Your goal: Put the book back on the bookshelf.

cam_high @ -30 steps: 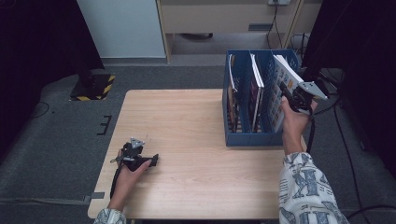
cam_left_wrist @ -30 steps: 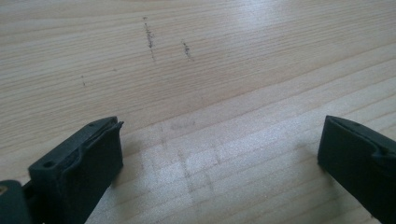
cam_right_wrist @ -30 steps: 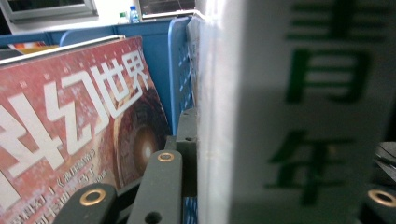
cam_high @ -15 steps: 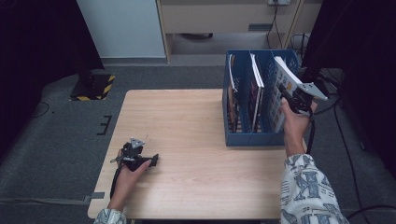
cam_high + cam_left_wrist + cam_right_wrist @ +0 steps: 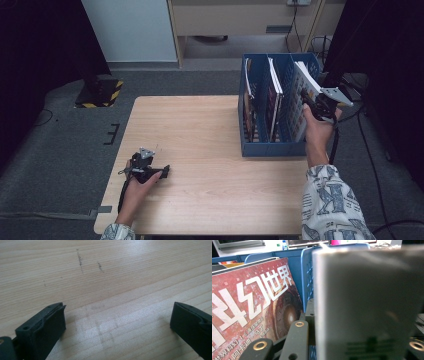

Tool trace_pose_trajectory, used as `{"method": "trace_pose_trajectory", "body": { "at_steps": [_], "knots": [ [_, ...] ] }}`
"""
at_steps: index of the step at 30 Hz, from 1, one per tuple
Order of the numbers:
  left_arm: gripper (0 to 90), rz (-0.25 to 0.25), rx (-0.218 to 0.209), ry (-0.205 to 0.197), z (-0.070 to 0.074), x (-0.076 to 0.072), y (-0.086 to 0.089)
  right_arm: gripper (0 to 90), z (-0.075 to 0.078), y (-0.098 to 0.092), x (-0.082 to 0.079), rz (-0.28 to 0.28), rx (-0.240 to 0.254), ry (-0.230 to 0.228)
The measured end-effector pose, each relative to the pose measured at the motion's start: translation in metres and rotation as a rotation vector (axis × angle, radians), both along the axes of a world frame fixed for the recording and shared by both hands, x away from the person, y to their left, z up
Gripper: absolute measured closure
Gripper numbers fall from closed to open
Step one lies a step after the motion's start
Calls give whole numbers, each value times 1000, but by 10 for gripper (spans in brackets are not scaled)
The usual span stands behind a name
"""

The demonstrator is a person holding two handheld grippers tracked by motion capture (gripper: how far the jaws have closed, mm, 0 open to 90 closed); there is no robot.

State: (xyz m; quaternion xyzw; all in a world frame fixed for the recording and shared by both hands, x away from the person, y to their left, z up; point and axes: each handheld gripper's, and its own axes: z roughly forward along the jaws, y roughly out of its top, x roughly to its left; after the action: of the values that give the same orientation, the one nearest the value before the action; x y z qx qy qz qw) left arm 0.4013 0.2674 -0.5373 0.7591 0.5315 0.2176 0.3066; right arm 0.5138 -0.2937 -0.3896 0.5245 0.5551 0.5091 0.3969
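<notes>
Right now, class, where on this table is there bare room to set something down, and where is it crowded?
The wooden table lies bare from its far left edge across to the blue file rack, and along the near edge between the left gripper and the person's right forearm. It is crowded at the rack, where the right gripper grips a magazine.

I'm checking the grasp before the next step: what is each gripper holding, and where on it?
The right gripper clamps the white-edged magazine at its upper outer edge, in the blue file rack's rightmost slot. The left gripper holds nothing; its jaws stand open.
</notes>
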Motion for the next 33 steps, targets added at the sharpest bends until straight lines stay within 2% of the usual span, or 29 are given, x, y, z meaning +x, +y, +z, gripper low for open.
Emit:
{"method": "trace_pose_trajectory", "body": {
  "at_steps": [8, 11, 15, 21, 25, 33],
  "knots": [
    [0, -4, 1, 0, 0, -1, 0, 736, 7, 8, 2, -23, -26, -17],
    [0, -4, 1, 0, 0, -1, -1, 736, 12, 10, 2, -31, -20, -39],
    [0, -4, 0, 0, 0, -1, -1, 735, 16, 12, 6, -28, -36, -35],
    [0, -6, 0, -1, 0, -1, -1, 736, 10, 12, 15, -58, -25, -52],
    [0, -8, -1, -1, 0, 0, -1, 736, 7, 13, 18, -65, -38, -62],
    [0, -11, 0, -1, 0, 0, -2, 734, -7, 14, 21, -33, -45, -65]
  ]
}}
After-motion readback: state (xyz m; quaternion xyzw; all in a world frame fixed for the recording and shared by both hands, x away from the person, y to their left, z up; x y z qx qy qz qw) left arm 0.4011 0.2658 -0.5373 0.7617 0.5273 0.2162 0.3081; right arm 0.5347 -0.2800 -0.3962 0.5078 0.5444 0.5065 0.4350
